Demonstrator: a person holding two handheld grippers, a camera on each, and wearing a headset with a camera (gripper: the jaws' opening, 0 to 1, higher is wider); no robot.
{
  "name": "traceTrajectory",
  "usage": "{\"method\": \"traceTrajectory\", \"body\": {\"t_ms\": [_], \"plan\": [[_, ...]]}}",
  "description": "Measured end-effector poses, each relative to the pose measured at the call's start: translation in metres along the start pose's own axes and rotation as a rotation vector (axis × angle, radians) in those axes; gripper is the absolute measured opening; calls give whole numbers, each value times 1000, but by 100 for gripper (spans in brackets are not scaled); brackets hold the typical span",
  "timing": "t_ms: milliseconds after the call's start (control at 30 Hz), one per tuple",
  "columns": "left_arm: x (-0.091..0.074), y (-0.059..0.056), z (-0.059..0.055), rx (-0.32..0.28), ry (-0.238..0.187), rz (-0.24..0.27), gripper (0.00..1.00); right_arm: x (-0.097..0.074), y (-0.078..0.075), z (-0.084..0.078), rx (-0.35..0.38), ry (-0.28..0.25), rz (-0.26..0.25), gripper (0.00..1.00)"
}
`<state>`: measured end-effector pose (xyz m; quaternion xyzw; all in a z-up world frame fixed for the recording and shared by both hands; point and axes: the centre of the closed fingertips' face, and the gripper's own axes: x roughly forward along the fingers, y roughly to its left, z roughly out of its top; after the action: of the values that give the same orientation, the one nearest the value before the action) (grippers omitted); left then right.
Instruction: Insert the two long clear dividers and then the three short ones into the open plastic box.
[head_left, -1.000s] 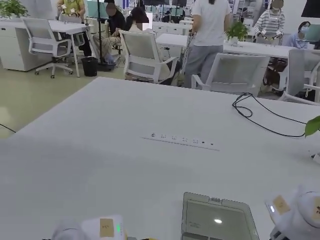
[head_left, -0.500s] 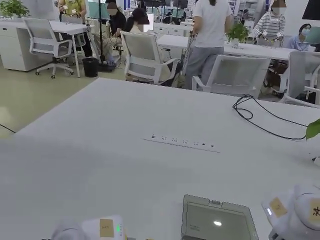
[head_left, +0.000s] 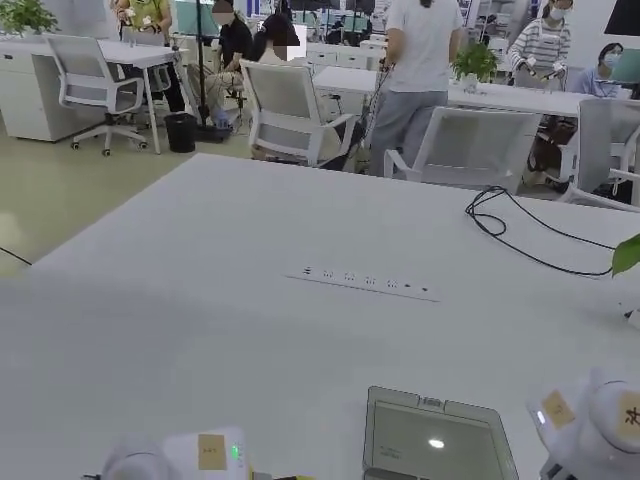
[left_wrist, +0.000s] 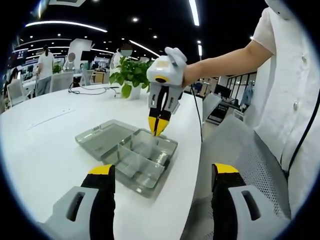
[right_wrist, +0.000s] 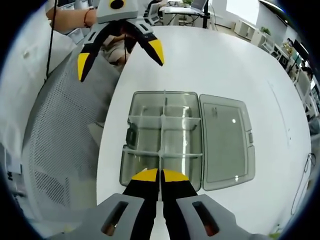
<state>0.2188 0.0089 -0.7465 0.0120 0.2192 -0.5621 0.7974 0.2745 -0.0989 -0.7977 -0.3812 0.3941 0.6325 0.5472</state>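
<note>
Pinching long divider (right_wrist: 163, 112) | right hand-held gripper (right_wrist: 160, 174) | left hand-held gripper (left_wrist: 163, 169) spread

1. The clear plastic box (right_wrist: 145, 135) lies open on the white tabletop (right_wrist: 210, 60) near its edge, its hinged lid (right_wrist: 225, 142) flat alongside.
2. Clear dividers (right_wrist: 162, 131) stand upright inside, crossing into compartments.

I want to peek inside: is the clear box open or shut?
Open. Its lid lies flat on the table beside the plastic box, and dividers show inside.
</note>
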Motion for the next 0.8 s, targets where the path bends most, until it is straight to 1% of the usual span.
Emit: {"method": "traceTrajectory", "body": {"t_ms": [233,433,633,800], "plan": [[1,0,1,0,-5,0,79,-1,0,1,-19,15,-9,3],[1,0,2,-1,-11,0,79,-4,1,2,4,12,-11,3],[-1,0,3,1,-14,3,79,-3,1,2,-7,15,-10,3],[-2,0,1,1,-10,3,80,0,1,0,7,5,-10,3]]}}
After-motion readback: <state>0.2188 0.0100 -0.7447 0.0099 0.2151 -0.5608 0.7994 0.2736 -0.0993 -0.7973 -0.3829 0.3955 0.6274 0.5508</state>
